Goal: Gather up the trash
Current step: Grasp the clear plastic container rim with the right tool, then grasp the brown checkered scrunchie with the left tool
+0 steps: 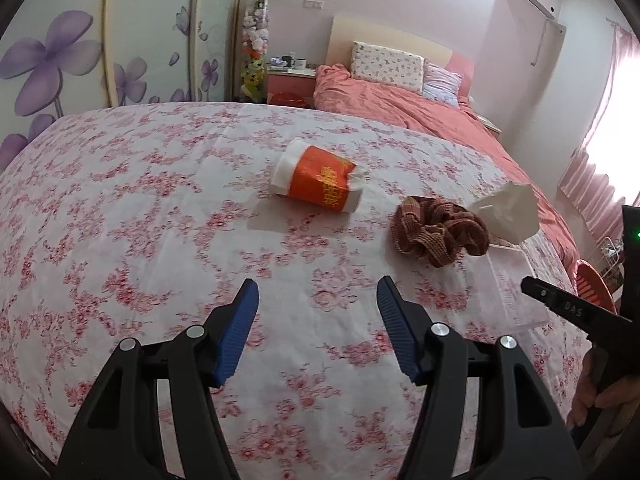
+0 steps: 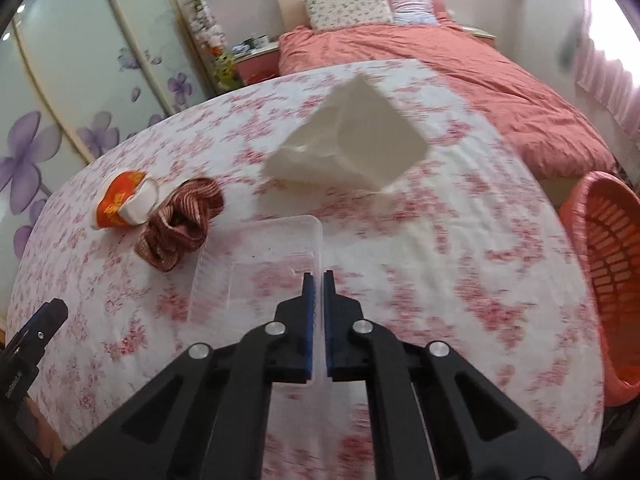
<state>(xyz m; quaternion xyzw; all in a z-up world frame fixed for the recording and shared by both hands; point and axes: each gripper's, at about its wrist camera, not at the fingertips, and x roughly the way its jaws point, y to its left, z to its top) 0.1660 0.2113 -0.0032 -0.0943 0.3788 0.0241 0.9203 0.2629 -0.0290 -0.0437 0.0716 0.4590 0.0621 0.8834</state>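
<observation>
A crushed orange-and-white paper cup (image 1: 316, 180) (image 2: 120, 204) lies on its side on the flowered tablecloth. Right of it lies a brown woven scrunchie (image 1: 440, 232) (image 2: 180, 224). A white crumpled paper (image 1: 508, 212) (image 2: 348, 148) stands at the far end of a clear plastic tray (image 1: 516, 280) (image 2: 256, 264). My right gripper (image 2: 319, 280) is shut on the tray's right rim, which runs between the blue pads. My left gripper (image 1: 318, 292) hovers open over bare cloth, short of the cup, with nothing between its fingers.
An orange slatted basket (image 2: 608, 264) (image 1: 592, 284) stands off the table's right edge. Beyond the table are a bed with a pink cover (image 2: 440, 64) and a wardrobe with purple flowers (image 1: 60, 60). A person's hand (image 1: 604, 396) holds the right gripper's handle.
</observation>
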